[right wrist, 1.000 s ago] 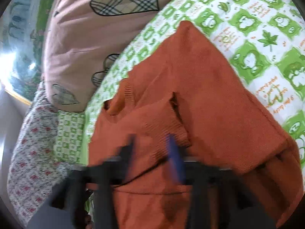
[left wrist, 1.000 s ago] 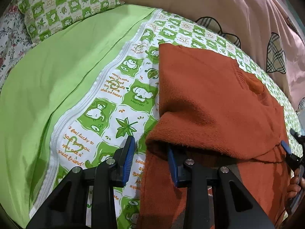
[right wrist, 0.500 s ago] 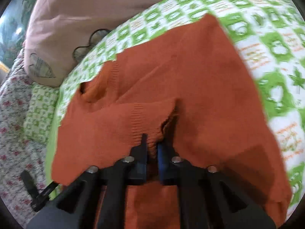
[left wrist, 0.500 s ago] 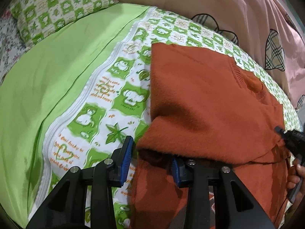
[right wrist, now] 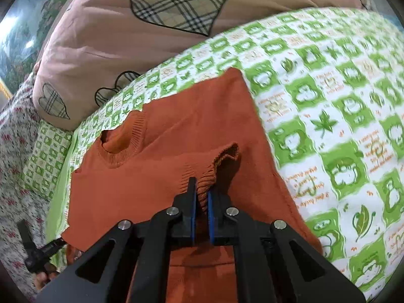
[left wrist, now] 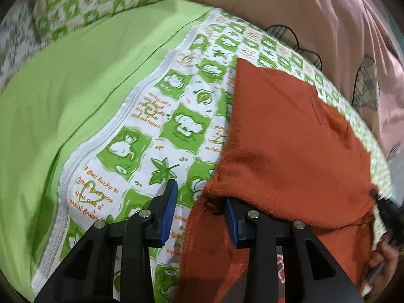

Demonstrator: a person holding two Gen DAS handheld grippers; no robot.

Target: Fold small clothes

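A small rust-orange knit sweater lies on a green-and-white printed bed cover, with one part folded over its body. My left gripper is open at the sweater's folded left edge; its right finger is tucked under that edge and its left finger is over bare cover. In the right wrist view the sweater shows its neck hole at the left. My right gripper is shut on the ribbed sleeve cuff and holds it over the sweater's body.
A plain green sheet lies left of the printed cover. A pink quilt with plaid hearts is bunched along the far side. A patterned pillow sits far left. The other gripper's tip shows at each frame's edge.
My right gripper closed on the sleeve cuff and has carried it farther across the sweater's body. My left gripper stayed open at the folded edge, shifting slightly.
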